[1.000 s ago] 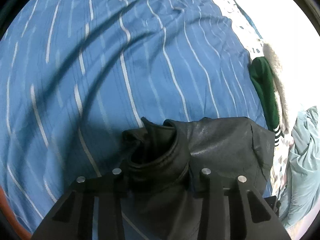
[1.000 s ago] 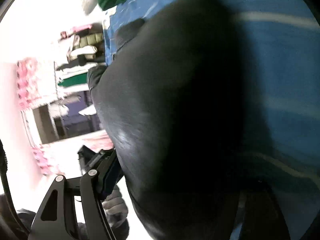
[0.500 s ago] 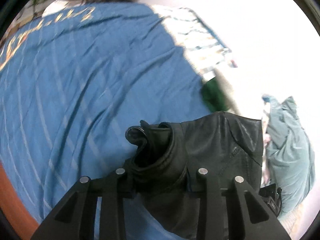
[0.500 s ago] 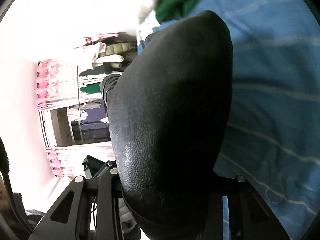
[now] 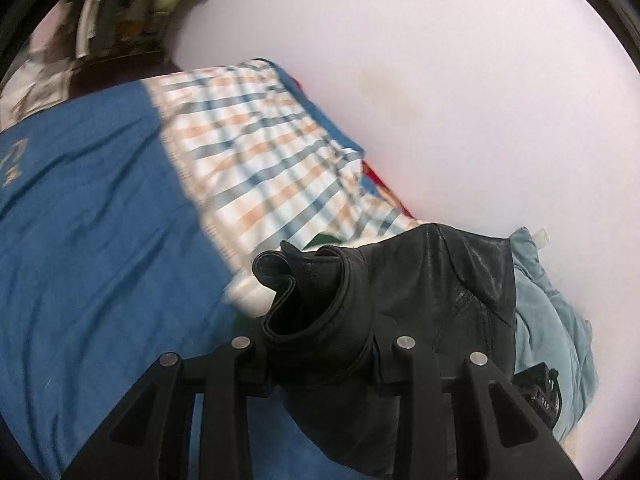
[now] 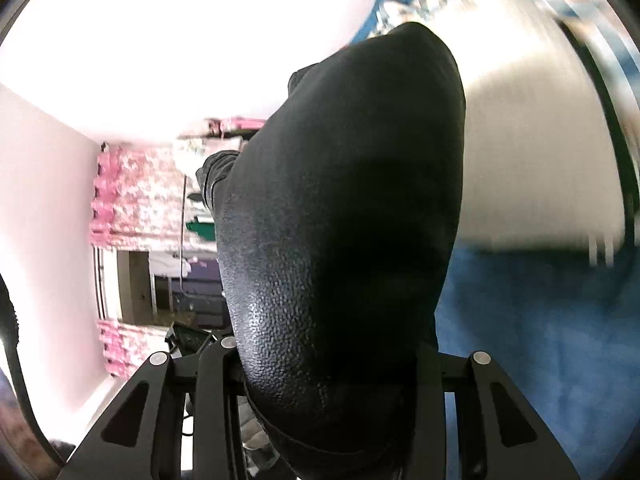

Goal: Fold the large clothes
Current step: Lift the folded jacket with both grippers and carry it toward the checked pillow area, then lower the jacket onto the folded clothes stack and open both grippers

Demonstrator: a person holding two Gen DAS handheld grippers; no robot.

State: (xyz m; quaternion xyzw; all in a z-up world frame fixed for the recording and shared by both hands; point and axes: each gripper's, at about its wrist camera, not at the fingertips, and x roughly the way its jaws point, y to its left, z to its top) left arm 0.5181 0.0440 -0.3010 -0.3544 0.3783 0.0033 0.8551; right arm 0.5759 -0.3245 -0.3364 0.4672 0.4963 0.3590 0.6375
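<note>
I am holding the black leather jacket (image 5: 420, 280) up off the bed, and my left gripper (image 5: 322, 354) is closed down on a bunched, rolled edge of it, thick folds squeezed between the two fingers. My right gripper (image 6: 328, 360) is clamping another part of the same jacket (image 6: 340, 208), whose pebbled black surface is bulging up and filling most of that view. I am judging the main risk to be slip: the leather looks stiff, heavy and smooth, and the left gripper is biting a fat roll, not a flat layer, so the roll could be working loose as the weight swings. The other worry is that I am flying half blind on the right, since the jacket is blocking my sight of where it would land. Just beyond the jacket, a pale blue garment (image 5: 552, 320) is lying heaped at the right, close enough to get dragged or covered. Below and to the left, the blue bedsheet (image 5: 100, 240) is stretching away, wrinkled. Farther off, a checked cloth (image 5: 272, 152) is lying across the bed, and the white wall (image 5: 460, 80) is behind it.
</note>
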